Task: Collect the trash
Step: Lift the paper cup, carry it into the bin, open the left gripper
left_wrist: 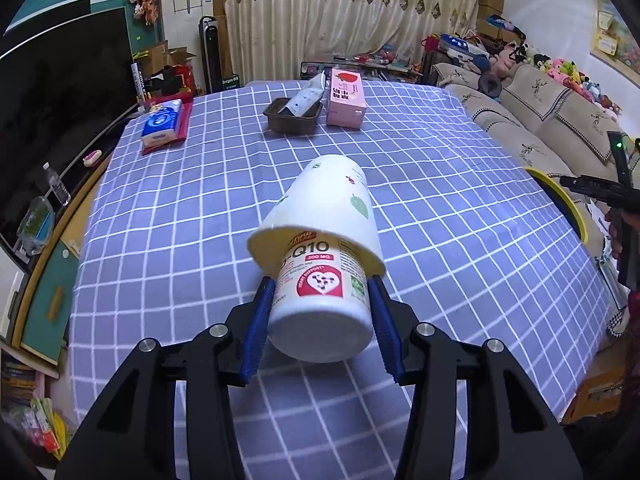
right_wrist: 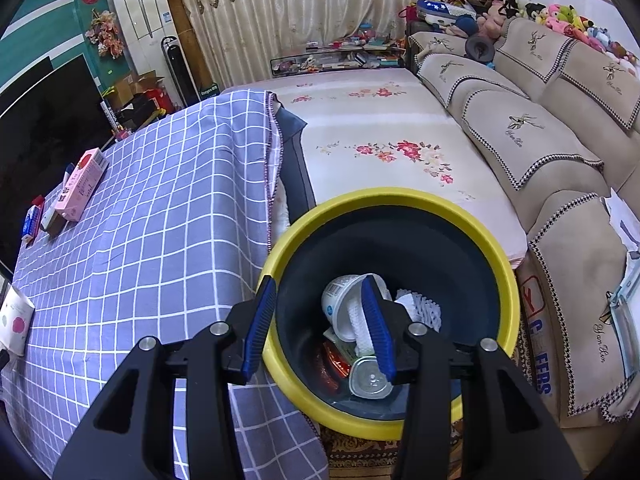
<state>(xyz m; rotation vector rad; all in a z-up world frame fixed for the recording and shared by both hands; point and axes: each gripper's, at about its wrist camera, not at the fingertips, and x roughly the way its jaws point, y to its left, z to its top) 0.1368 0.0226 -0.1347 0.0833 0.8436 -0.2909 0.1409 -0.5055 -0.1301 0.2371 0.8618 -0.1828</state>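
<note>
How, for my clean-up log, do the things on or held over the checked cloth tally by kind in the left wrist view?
Supplement bottle: 1
Paper cup: 1
Brown tray: 1
Pouch in that tray: 1
Pink box: 1
Tissue pack: 1
Red flat base under the tissues: 1
Total: 7

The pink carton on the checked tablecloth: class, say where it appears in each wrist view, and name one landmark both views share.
Left wrist view: the pink carton lies at the table's far end, upper centre, just right of the brown tray.
Right wrist view: the same carton sits at the left edge, on the checked tablecloth.
Shared landmark: the yellow-rimmed bin, whose rim shows at the right of the left view.
</note>
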